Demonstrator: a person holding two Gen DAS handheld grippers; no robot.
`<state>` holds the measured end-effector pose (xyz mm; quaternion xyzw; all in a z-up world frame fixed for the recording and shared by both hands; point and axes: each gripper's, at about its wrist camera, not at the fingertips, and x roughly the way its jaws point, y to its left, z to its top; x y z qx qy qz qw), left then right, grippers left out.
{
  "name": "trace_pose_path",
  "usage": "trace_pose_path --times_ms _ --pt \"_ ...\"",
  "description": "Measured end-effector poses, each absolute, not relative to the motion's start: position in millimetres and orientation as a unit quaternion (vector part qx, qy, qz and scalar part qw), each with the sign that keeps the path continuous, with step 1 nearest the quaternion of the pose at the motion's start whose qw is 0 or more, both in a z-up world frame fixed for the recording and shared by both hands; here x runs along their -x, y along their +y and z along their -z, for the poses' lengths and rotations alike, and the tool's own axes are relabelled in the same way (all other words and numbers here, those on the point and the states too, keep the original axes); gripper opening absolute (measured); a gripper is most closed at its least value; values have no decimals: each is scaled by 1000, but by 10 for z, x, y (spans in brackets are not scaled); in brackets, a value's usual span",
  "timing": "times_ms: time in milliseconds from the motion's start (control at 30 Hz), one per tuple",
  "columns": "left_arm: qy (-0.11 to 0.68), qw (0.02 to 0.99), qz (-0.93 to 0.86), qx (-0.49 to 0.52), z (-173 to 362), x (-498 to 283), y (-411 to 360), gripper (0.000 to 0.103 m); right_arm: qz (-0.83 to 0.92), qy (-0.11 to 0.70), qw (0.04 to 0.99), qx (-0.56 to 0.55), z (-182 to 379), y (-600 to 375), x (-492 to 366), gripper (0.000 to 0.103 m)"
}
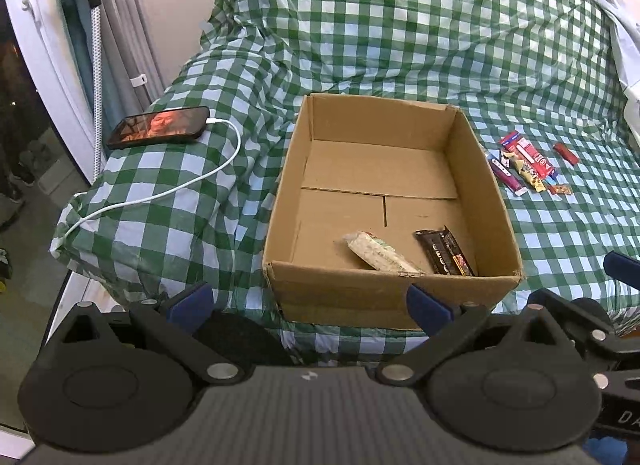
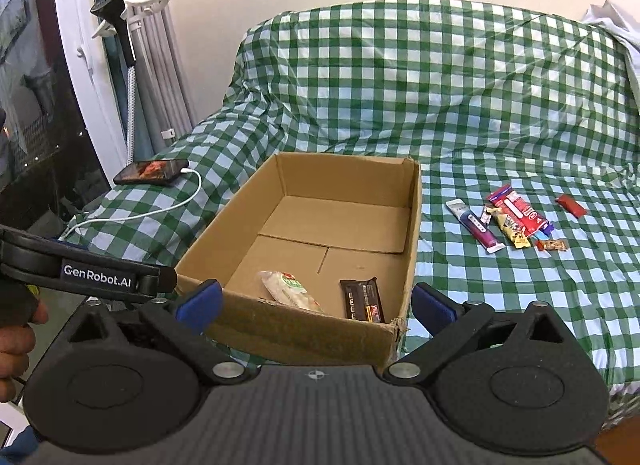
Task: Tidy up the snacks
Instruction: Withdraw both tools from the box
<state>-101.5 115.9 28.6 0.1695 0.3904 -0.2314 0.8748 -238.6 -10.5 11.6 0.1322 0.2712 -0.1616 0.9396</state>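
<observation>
An open cardboard box [image 1: 492, 201] [image 2: 414, 233] sits on a green checked cloth. Inside, near its front wall, lie a pale rice-cake packet [image 1: 380, 253] [image 2: 292, 289] and a dark chocolate bar [image 1: 446, 253] [image 2: 362, 299]. Several loose snacks lie on the cloth right of the box: a purple tube [image 1: 506, 173] [image 2: 478, 231], a red pack [image 1: 528, 155] [image 2: 520, 211], a yellow bar [image 2: 510, 227], a small red bar [image 1: 566, 153] [image 2: 572, 205]. My left gripper [image 1: 310, 303] is open and empty just in front of the box. My right gripper [image 2: 316, 305] is open and empty at the box's front.
A phone [image 1: 160, 127] [image 2: 152, 171] with a white charging cable [image 1: 168, 193] lies on the covered cushion left of the box. A steamer pole and curtain [image 1: 96, 45] stand at far left. The cloth-covered backrest [image 1: 400, 25] rises behind.
</observation>
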Motion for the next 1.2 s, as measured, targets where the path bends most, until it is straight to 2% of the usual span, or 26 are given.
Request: trace_pose_path --times_ms 567,1200 --pt "403 869 232 -168 -258 1094 1178 103 153 264 942 -138 -120 -42 2460 102" --pt "423 854 228 -200 -128 1085 836 103 157 267 932 -190 62 -373 2528 102"
